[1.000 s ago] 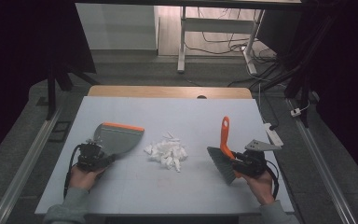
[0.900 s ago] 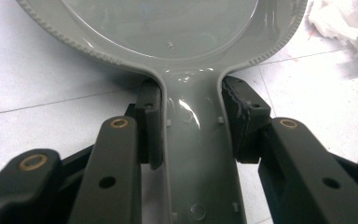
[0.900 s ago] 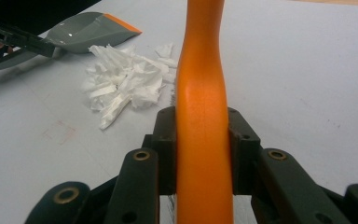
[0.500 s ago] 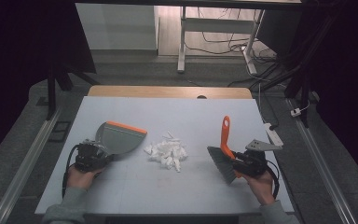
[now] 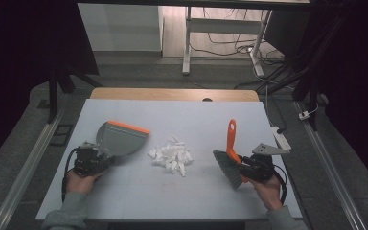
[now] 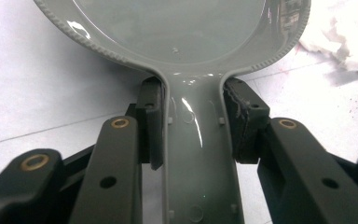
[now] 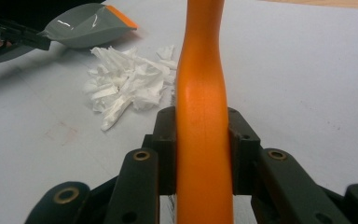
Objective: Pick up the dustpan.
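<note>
The dustpan [image 6: 186, 28] pan and brush [image 7: 204, 116] handle run past the frame edges.

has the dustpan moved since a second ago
Yes. The dustpan has shifted slightly right, toward the paper scraps, its orange lip nearer the pile.

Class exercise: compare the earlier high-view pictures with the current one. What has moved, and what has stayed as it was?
The dustpan, clamped by its handle in the left gripper, has edged rightward toward the pile of shredded paper, its orange lip closer to it. The right gripper has kept the brush gripped in place; the paper pile lies unchanged.
</note>
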A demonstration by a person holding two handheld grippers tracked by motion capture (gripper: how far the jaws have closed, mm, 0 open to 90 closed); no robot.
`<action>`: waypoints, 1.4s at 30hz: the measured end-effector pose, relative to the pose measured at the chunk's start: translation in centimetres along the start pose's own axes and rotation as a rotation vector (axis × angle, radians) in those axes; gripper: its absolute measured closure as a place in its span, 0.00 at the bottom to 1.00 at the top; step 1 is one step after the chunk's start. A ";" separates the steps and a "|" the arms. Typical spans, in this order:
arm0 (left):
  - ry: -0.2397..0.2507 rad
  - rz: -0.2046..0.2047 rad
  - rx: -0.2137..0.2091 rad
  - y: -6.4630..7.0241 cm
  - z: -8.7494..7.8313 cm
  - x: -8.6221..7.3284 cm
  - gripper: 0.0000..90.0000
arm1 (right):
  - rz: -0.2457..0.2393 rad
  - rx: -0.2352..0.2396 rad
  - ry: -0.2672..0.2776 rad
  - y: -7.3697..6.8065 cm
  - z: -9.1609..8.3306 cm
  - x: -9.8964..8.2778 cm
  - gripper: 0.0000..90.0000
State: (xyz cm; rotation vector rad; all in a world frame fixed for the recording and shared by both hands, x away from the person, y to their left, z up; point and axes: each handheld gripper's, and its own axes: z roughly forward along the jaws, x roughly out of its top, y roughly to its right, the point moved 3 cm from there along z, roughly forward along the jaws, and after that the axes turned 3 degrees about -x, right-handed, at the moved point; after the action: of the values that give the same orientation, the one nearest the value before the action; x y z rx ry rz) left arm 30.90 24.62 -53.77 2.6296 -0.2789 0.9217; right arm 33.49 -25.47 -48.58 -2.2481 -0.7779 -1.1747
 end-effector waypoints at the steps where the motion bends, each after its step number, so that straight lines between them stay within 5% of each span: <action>1: 0.001 0.001 -0.006 -0.1 -0.1 0.0 0.69 | 0.001 0.000 0.000 0.0 0.0 0.0 0.78; 12: 0.038 0.028 -0.041 -0.6 -1.1 0.2 0.69 | 0.000 0.001 0.007 0.0 0.0 0.1 0.78; 23: 0.085 0.098 -0.085 -0.4 -2.3 0.6 0.69 | -0.002 -0.006 0.010 0.1 -0.1 0.0 0.78; 42: 0.093 0.182 -0.130 -0.5 -4.2 0.9 0.69 | -0.003 -0.003 0.010 0.1 -0.1 0.0 0.78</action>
State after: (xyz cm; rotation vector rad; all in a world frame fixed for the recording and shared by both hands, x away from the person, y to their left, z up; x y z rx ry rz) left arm 29.34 26.65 -50.26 2.4657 -0.5435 1.0431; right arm 33.52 -25.57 -48.57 -2.2423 -0.7765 -1.1890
